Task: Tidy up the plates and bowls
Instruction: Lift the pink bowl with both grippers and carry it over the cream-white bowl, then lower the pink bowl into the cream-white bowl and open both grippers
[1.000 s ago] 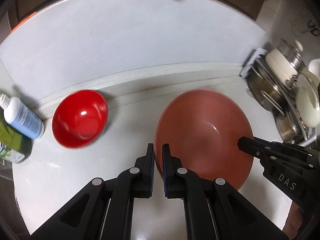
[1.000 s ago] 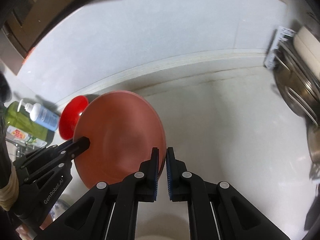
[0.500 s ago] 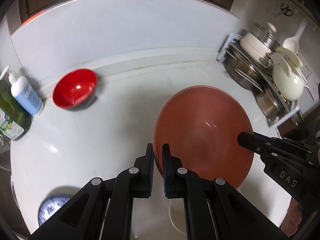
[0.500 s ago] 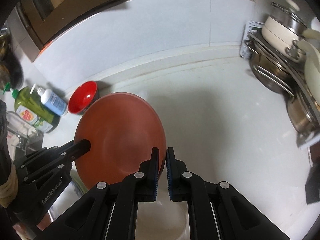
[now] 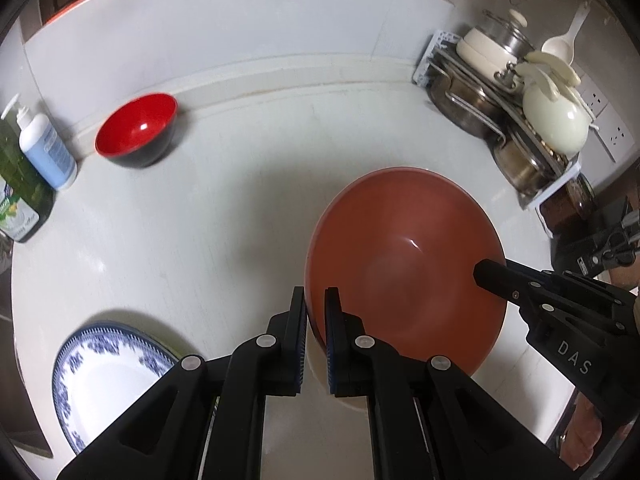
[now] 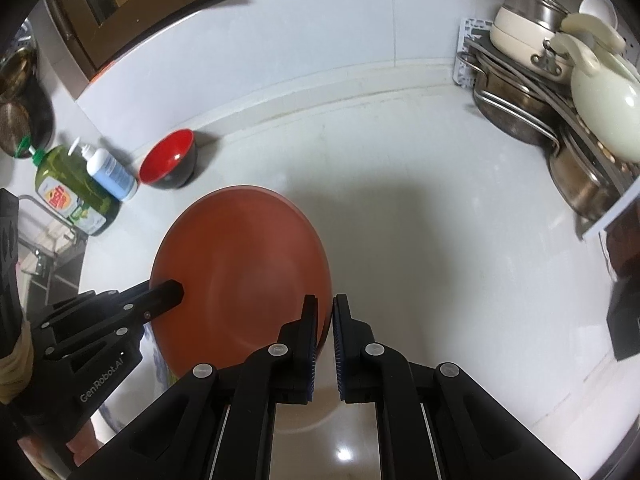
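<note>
At the far left of the white counter [image 5: 200,208] stand a green dish-soap bottle [image 5: 18,196] and, just beside it, a white-and-blue pump bottle [image 5: 46,148]; near them toward the back wall sits a red bowl with a black outside [image 5: 138,132], upright and alone. At the lower left edge lies a blue-patterned white plate [image 5: 104,380], flat on the counter. Right of the middle a large terracotta-red bowl [image 5: 404,264] is held up between both tools, its hollow facing the cameras. The left tool [image 5: 316,320] is clamped onto the bowl's left rim, one finger on each side of the thin wall; the right tool [image 6: 325,328] is clamped the same way onto the opposite rim, with its fingers nearly together. At the far right a dish rack [image 5: 548,196] holds steel pots [image 5: 468,108], a lidded cream pot [image 5: 488,52] and a cream kettle [image 5: 556,120], well apart from the bowl
</note>
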